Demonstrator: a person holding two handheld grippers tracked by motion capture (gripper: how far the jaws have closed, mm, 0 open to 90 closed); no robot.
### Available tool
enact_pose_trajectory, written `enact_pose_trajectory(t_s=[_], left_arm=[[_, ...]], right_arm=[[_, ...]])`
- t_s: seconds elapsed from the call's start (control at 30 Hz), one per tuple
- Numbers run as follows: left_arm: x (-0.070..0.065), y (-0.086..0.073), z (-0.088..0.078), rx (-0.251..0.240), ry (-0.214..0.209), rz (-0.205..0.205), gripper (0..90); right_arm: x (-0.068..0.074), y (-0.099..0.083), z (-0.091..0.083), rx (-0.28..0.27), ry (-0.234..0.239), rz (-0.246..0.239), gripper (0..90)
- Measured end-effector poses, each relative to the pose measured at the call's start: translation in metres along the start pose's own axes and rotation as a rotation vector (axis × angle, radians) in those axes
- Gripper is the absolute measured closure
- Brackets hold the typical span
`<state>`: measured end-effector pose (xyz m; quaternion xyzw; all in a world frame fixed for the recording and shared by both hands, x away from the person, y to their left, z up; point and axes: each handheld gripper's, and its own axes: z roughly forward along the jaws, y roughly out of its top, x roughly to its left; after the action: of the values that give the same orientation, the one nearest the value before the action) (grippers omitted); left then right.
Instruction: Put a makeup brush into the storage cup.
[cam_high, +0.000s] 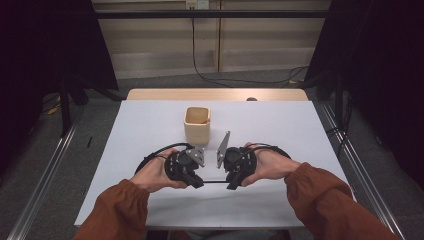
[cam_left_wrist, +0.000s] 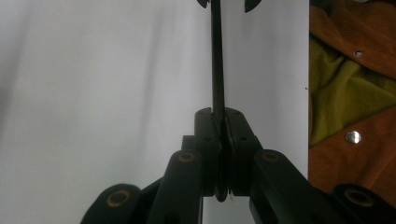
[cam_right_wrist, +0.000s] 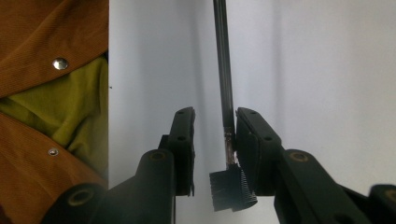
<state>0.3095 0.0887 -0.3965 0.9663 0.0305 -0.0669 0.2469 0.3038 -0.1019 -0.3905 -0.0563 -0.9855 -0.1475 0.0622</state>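
Observation:
A thin black brush with a long straight handle (cam_high: 215, 181) lies level between my two grippers, just above the white table (cam_high: 280, 125). My left gripper (cam_high: 199, 181) is shut on one end of the handle (cam_left_wrist: 217, 56), its jaws (cam_left_wrist: 223, 116) pinched together on the shaft. My right gripper (cam_high: 231, 183) faces it from the other side. Its jaws (cam_right_wrist: 215, 114) stand apart, with the small bristle-and-comb head (cam_right_wrist: 231, 189) between them. The shaft (cam_right_wrist: 223, 56) rests against the right-hand jaw, and a clear gap shows on the other side.
A square wooden cup (cam_high: 197, 124) stands upright just beyond the grippers, mid-table. A bare wooden strip (cam_high: 215, 94) runs along the far edge. The person's orange-brown sleeves (cam_high: 325, 200) come in over the near edge. Dark stands and cables flank the table.

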Motion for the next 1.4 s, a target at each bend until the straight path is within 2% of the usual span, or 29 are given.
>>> enact_pose_trajectory(t_s=[0.1,0.2,0.23,0.3,0.33,0.47,0.53,0.67,0.7,0.77,0.9,0.97,1.07,1.4], left_arm=[[-0.001,0.000,0.000,-0.005,0.005,-0.001,85.3],[-0.001,0.000,0.000,-0.012,0.019,-0.002,85.3],[-0.001,-0.001,0.000,-0.018,0.012,-0.004,85.4],[-0.002,-0.001,0.001,-0.013,0.022,-0.003,85.3],[-0.001,0.000,0.001,-0.005,0.008,0.003,85.3],[-0.002,0.001,0.000,-0.011,-0.003,0.004,85.4],[-0.002,0.000,0.001,-0.014,-0.002,0.002,85.4],[-0.002,-0.002,0.000,-0.018,0.002,-0.009,85.4],[-0.002,-0.003,-0.001,-0.024,0.004,-0.012,85.4],[-0.002,-0.005,-0.002,-0.031,0.005,-0.017,85.4],[-0.002,-0.009,-0.003,-0.043,0.005,-0.031,85.4],[-0.002,-0.010,-0.005,-0.045,0.019,-0.033,85.4],[-0.001,-0.012,-0.008,-0.059,0.010,-0.039,85.4],[-0.001,-0.021,-0.015,-0.086,0.028,-0.057,85.4]], right_arm=[[0.000,0.000,0.000,-0.007,0.001,0.004,61.3],[-0.001,0.001,0.001,-0.013,-0.006,0.004,51.1],[-0.001,0.001,0.001,-0.011,-0.007,0.010,47.8],[-0.001,0.000,0.000,-0.025,-0.012,0.012,42.9],[-0.002,0.000,0.000,-0.034,-0.013,0.016,40.1],[-0.003,-0.002,-0.001,-0.066,-0.003,0.033,35.7],[-0.003,-0.004,-0.001,-0.079,-0.015,0.034,31.8],[-0.004,-0.008,-0.003,-0.102,-0.021,0.070,25.4],[-0.005,-0.011,-0.005,-0.123,-0.028,0.078,22.0],[-0.005,-0.012,-0.006,-0.137,-0.038,0.097,20.8],[-0.010,-0.018,-0.012,-0.220,-0.065,0.122,15.9],[-0.009,-0.020,-0.013,-0.224,-0.066,0.144,13.2],[-0.010,-0.024,-0.015,-0.238,-0.070,0.151,12.0],[-0.014,-0.044,-0.022,-0.318,-0.095,0.207,9.2]])
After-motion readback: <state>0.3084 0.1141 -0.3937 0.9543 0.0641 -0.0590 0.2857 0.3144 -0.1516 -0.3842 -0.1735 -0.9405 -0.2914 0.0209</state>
